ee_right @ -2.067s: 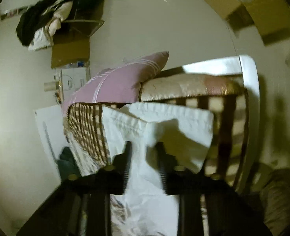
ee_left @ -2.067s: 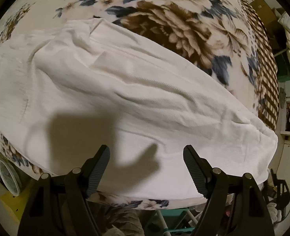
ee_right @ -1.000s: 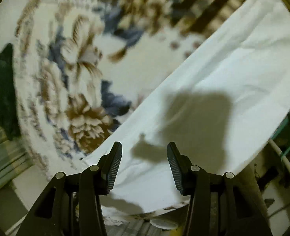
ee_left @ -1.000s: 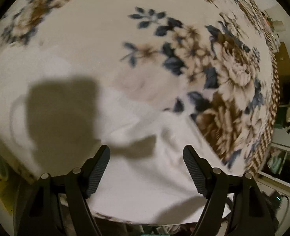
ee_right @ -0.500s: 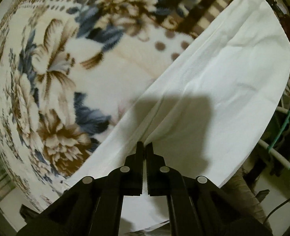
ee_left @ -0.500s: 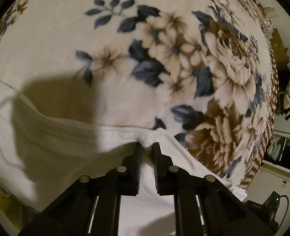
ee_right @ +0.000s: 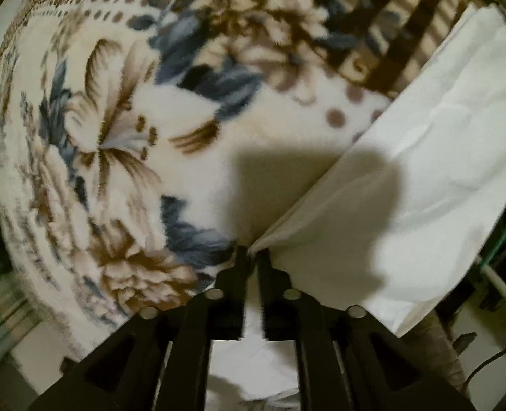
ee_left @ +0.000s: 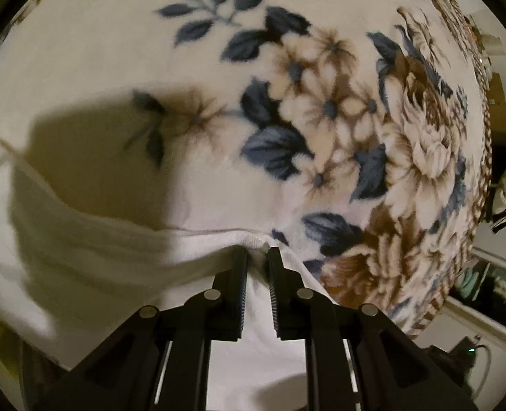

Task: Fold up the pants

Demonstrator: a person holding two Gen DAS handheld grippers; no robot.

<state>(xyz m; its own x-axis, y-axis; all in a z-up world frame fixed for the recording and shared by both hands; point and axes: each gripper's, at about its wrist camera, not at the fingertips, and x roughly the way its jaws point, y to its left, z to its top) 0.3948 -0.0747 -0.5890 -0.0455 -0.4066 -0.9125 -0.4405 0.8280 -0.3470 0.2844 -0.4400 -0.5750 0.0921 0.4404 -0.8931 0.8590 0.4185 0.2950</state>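
One pair of white pants [ee_left: 92,257] lies on the floral blanket [ee_left: 218,68], along its near edge. Two grippers hold it: the left gripper [ee_left: 257,257] pinches a bunched hem edge between its two fingers, and the right gripper [ee_right: 253,257] is clamped on a folded corner of the pants [ee_right: 424,188].

Left hand-held gripper [ee_left: 257,255]: matte black plastic, two flat fingers [ee_left: 240,274] with fine ribbed pads on the inner faces. Round silver screw heads [ee_left: 212,295] sit at the linkage pivots, four visible across the angular arms. Pale slots run down the lower body. Right hand-held gripper [ee_right: 252,255]: same build, black ribbed fingers [ee_right: 241,270], four silver pivot screws [ee_right: 214,294], triangular cutouts in the outer arms. No skin or sleeve visible
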